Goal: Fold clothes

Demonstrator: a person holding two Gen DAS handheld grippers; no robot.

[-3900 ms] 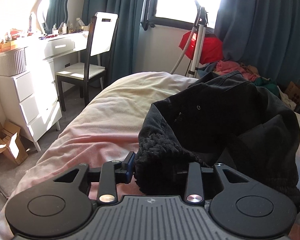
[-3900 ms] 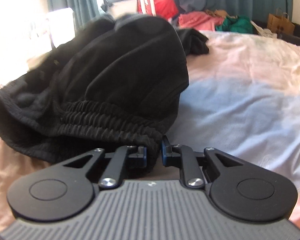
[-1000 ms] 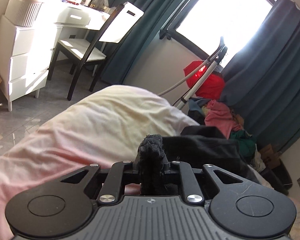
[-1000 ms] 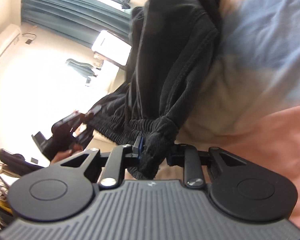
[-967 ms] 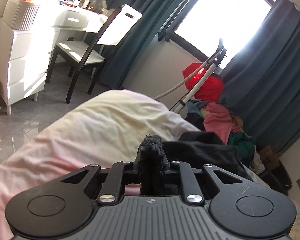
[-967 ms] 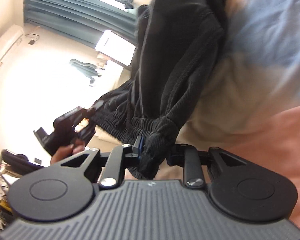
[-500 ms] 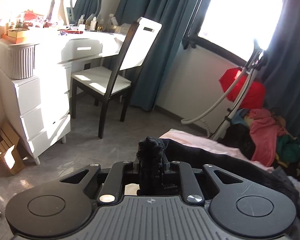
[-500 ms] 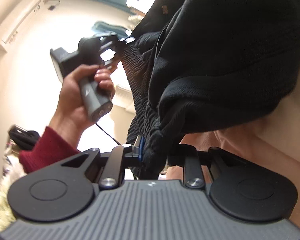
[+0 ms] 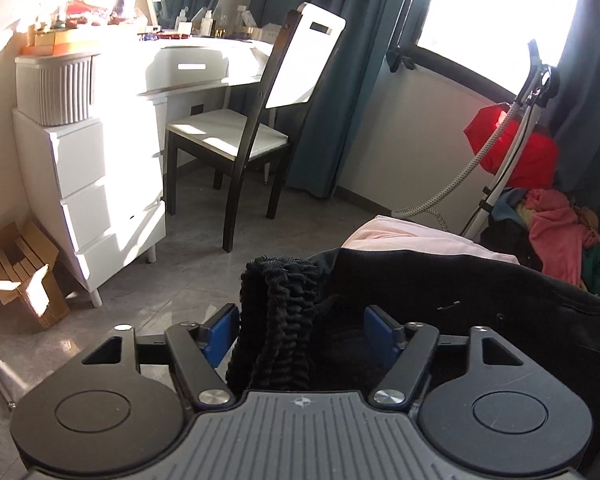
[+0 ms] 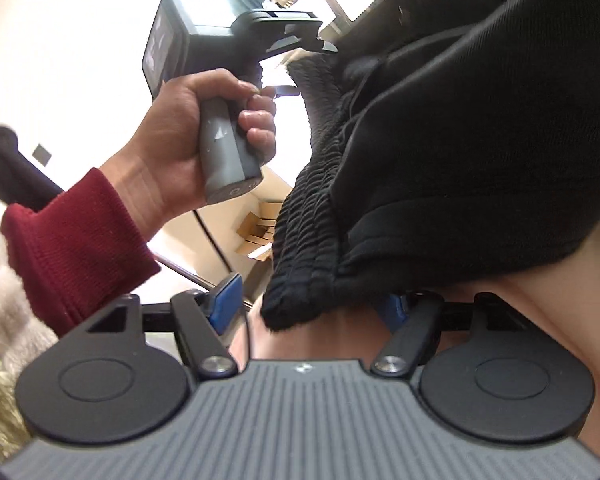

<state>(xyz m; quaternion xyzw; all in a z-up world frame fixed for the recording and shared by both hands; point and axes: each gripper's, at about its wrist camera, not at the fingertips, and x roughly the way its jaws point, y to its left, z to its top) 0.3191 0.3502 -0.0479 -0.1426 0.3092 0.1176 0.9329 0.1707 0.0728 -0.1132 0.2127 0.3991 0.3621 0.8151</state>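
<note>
A black garment with a ribbed elastic waistband (image 9: 276,312) lies on the pink bed sheet (image 9: 412,236). My left gripper (image 9: 302,330) is open, its blue pads spread either side of the bunched waistband. My right gripper (image 10: 312,304) is also open, with the other part of the waistband (image 10: 304,240) lying between its pads and the rest of the black garment (image 10: 480,128) piled beyond. In the right wrist view the left hand holds the left gripper's grey handle (image 10: 224,148) beside the waistband.
A white dresser (image 9: 100,160) and dressing table stand at the left, with a black and white chair (image 9: 268,120) in front. A cardboard box (image 9: 24,276) sits on the floor. A steamer stand (image 9: 512,140), a red bag and a clothes pile (image 9: 556,220) are by the window.
Both grippers were shut on the waistband half a second ago and have now opened. The waistband has slackened between the pads as the garment settled on the bed.
</note>
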